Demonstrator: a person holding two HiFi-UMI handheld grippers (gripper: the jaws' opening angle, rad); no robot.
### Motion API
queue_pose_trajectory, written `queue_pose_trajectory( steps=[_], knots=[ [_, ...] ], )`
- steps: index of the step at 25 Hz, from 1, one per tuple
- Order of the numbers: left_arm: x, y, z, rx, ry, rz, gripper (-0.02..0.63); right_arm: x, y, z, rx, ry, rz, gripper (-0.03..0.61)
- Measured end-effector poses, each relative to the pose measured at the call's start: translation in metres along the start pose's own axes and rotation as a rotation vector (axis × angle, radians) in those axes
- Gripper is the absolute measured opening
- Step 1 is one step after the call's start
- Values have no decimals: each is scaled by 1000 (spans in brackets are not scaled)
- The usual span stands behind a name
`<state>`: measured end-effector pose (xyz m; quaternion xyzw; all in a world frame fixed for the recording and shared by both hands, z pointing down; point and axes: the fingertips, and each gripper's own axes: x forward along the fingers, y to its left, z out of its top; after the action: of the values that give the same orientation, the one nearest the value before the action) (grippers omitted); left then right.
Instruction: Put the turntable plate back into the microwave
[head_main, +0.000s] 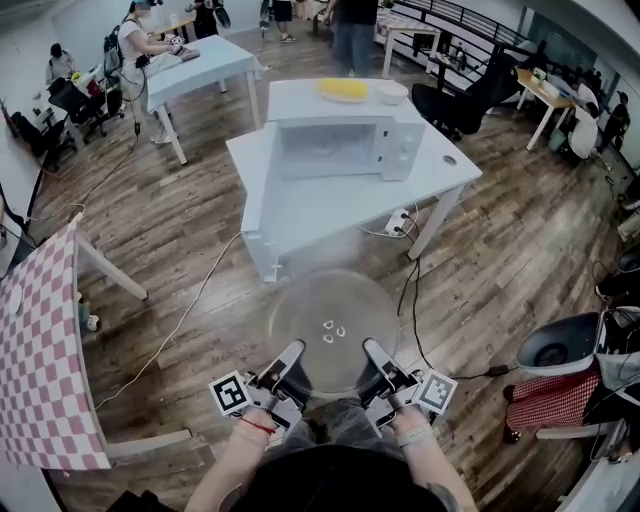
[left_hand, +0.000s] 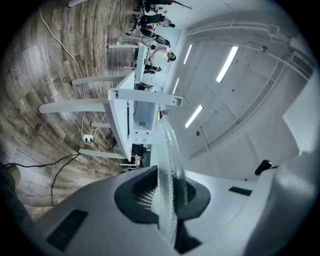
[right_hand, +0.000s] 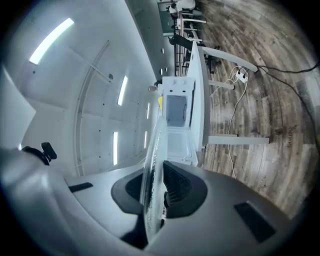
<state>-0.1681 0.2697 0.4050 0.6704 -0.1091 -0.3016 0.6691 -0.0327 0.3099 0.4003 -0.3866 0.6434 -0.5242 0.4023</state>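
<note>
Firmly, left tongs (head_main: 292, 353) and right tongs (head_main: 374, 352) grip the plate (head_main: 335, 312) (over wood floor (head_main: 180, 235)).

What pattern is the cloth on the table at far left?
The cloth has red-and-white checks; the head view shows it best.

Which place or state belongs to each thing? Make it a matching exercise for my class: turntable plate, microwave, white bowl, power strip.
1 turntable plate
2 microwave
3 white bowl
4 power strip

a on the wooden floor
b clamped by left gripper and right gripper
c on the microwave
d on the white table

Pairs: 1-b, 2-d, 3-c, 4-a
</note>
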Motion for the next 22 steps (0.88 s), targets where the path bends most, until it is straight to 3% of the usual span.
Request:
queue_pose_trajectory(
  steps=[11,22],
  knots=[
    [60,19,6,32,-104,-14,34,28,-13,69,-65,75,-21,46],
    [107,38,-6,31,-144,-6,34,30,-25,121,-43,88,-15,46]
  ],
)
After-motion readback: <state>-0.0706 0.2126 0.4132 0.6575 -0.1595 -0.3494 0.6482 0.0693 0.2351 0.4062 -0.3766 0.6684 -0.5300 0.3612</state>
